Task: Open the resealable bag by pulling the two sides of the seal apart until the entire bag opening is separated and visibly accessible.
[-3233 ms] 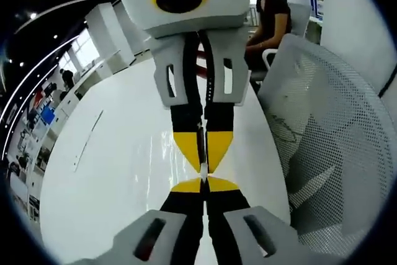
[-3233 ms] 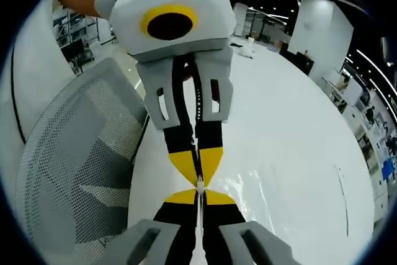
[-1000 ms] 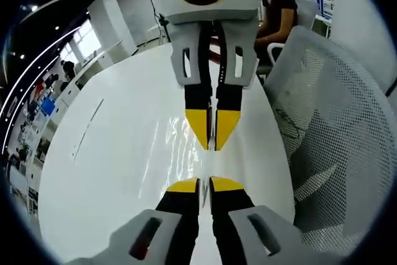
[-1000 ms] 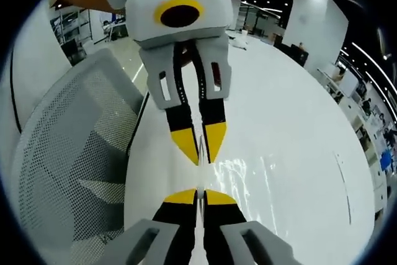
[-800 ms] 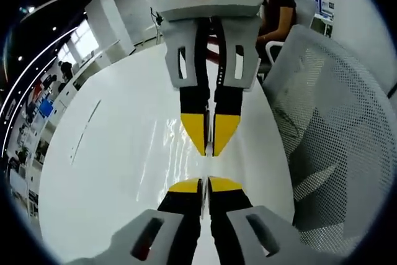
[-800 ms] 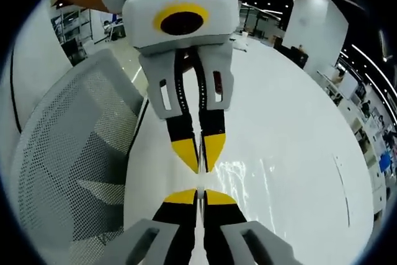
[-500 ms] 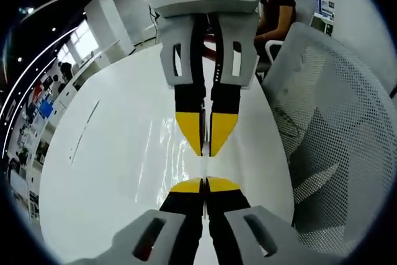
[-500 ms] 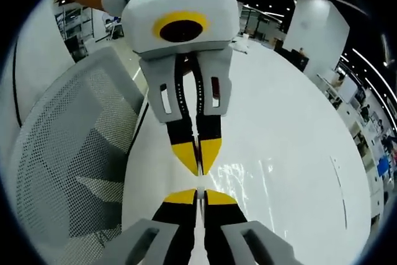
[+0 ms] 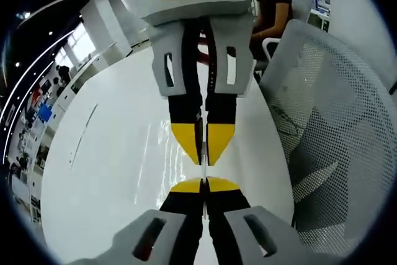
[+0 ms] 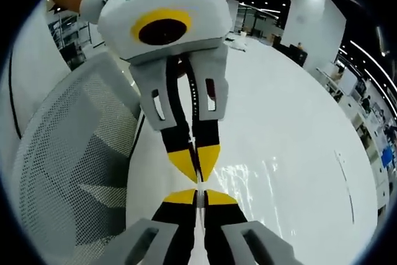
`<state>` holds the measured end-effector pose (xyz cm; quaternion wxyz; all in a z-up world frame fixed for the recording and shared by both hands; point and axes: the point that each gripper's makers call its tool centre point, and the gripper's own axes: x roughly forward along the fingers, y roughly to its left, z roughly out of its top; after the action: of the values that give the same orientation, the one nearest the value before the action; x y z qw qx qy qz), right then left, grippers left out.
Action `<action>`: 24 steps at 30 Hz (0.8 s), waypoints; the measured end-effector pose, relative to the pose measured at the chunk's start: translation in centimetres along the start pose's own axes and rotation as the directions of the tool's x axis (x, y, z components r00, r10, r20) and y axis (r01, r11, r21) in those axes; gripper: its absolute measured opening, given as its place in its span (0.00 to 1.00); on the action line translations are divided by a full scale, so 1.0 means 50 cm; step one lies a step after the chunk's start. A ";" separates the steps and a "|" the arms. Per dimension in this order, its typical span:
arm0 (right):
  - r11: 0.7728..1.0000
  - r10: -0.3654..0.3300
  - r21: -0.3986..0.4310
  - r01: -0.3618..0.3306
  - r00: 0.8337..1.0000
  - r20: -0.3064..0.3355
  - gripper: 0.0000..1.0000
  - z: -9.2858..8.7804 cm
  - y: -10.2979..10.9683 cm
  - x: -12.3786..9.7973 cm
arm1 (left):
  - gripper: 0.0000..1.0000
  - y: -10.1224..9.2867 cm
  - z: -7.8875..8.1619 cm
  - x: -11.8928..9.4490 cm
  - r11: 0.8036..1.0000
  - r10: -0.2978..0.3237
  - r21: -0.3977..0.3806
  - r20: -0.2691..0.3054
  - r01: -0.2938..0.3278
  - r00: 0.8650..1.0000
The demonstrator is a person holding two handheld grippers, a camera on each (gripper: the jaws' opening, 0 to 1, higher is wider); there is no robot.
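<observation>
- You have two grippers, tip to tip over one white table (image 9: pixel 111 172). In the left gripper view your left gripper (image 9: pixel 203 184) rises from 6 o'clock and the right gripper (image 9: pixel 203 143) comes down from 12.
- In the right gripper view it is the reverse: right gripper (image 10: pixel 197 196) at 6 o'clock, left gripper (image 10: pixel 195 159) from 12.
- Both pairs of jaws are pressed together. Each is clamped on a thin clear edge of the bag (image 9: pixel 203 153), which runs as a pale line between the yellow tips. The bag (image 10: pixel 198 185) is hard to make out beyond that line.
- One mesh chair (image 9: pixel 335 141) stands at 3 o'clock in the left gripper view; a mesh chair (image 10: pixel 68 172) also shows at 9 o'clock in the right gripper view.
- One seated person (image 9: pixel 273 10) shows at 1 o'clock.
- Grey lettering beside the green light on the left gripper is too blurred to read.
- Against half a second ago, your tips are closer together, and the opposite gripper looms larger in both views.
</observation>
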<state>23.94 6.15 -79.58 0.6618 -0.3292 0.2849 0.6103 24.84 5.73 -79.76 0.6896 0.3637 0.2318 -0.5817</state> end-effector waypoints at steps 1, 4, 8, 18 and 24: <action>1.000 -0.003 -0.003 0.003 1.000 -0.001 0.00 0.000 -0.001 0.000 | 0.00 0.000 -0.001 0.001 1.000 -0.004 -0.017 0.000 0.004 1.000; 1.000 -0.003 0.007 0.004 1.000 -0.014 0.00 -0.006 0.001 0.002 | 0.00 0.004 -0.004 0.004 1.000 -0.004 -0.030 -0.003 0.004 1.000; 1.000 -0.006 0.015 0.006 1.000 -0.027 0.00 -0.017 0.001 0.003 | 0.00 0.000 -0.011 0.006 0.999 -0.016 -0.044 -0.014 0.015 1.000; 0.999 -0.011 0.041 0.014 0.999 -0.052 0.00 -0.055 0.004 0.001 | 0.00 -0.002 -0.029 0.007 0.998 -0.025 -0.065 -0.043 0.023 0.999; 0.999 -0.026 0.019 0.027 0.998 -0.065 0.00 -0.072 0.001 -0.006 | 0.00 -0.001 -0.028 0.008 0.997 -0.027 -0.072 -0.045 0.024 0.999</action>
<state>23.93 3.13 -81.59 0.6634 -0.3462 0.3078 0.5876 25.00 6.57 -80.94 0.6892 0.3493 0.2727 -0.5733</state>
